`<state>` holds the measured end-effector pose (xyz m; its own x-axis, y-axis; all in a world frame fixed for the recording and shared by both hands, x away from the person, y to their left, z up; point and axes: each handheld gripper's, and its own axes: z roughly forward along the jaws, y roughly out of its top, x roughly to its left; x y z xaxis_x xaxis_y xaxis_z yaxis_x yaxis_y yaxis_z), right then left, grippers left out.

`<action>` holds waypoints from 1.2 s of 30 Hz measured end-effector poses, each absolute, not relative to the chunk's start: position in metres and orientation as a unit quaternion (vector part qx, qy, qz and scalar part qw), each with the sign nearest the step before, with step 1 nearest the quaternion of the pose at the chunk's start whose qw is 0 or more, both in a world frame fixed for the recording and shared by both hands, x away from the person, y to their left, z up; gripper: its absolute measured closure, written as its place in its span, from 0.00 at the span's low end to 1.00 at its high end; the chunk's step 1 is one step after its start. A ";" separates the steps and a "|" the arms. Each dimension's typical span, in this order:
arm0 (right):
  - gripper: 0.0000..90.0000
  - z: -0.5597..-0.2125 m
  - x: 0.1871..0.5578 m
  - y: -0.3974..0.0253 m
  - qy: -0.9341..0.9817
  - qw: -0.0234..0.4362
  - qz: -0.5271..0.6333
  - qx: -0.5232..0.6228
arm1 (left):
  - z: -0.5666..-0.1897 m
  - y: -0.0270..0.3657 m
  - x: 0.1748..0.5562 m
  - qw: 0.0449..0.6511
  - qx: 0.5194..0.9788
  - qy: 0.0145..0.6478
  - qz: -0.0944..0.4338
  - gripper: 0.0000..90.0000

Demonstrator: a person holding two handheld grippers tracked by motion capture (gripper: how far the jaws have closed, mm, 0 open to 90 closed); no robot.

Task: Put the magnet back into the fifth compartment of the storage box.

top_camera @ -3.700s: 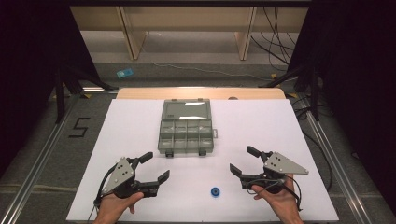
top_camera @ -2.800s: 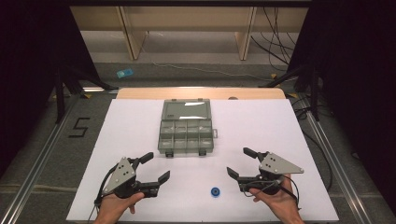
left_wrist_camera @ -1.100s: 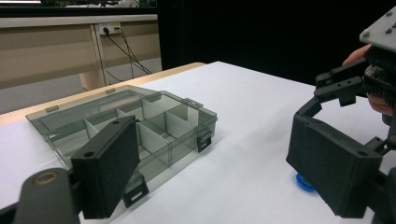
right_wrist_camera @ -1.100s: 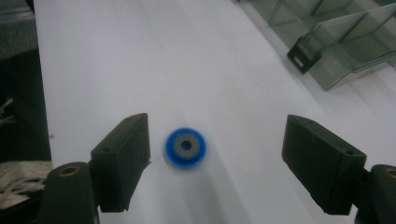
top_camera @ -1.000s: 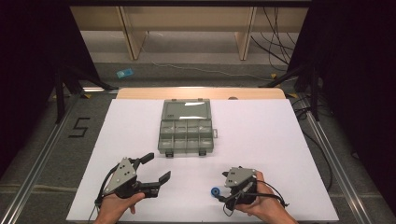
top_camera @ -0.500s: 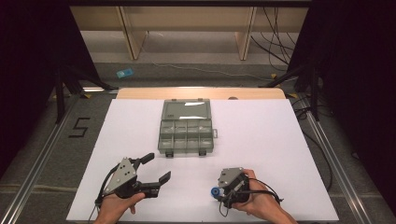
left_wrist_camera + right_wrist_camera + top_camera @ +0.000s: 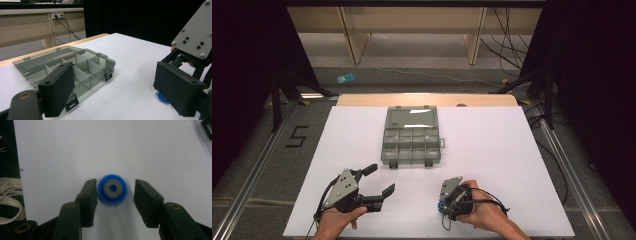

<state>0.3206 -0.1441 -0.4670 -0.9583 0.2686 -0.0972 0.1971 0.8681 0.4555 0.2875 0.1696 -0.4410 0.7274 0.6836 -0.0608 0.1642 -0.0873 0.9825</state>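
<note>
1. The right gripper (image 7: 113,192) points straight down with its jaws spread on either side of one blue disc (image 7: 112,189); the left pad sits just beside the rim, the right pad a little apart.
2. The left gripper (image 7: 379,180) is released, jaws wide and holding nothing.
3. One grey compartment box (image 7: 411,136) lies open mid-table, well apart from both.
4. The white table (image 7: 492,150) is bare toward its right edge.

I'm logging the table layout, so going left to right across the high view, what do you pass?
Left tool → clear compartment box → blue disc, with the right tool right above it.
</note>
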 end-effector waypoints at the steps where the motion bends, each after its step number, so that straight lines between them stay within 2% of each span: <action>1: 0.61 -0.467 0.321 -0.143 0.964 0.075 0.223 0.124 | -0.441 0.170 0.287 0.605 0.705 0.301 0.214 0.18; 13: 0.68 -0.465 0.324 -0.137 0.969 0.054 0.204 0.125 | -0.441 0.169 0.287 0.606 0.705 0.301 0.213 0.18; 24: 0.69 -0.462 0.327 -0.131 0.976 0.040 0.180 0.120 | -0.441 0.170 0.287 0.606 0.705 0.300 0.213 0.18; 36: 0.69 -0.450 0.328 -0.133 0.972 0.065 0.192 0.118 | -0.441 0.169 0.287 0.607 0.705 0.300 0.213 0.18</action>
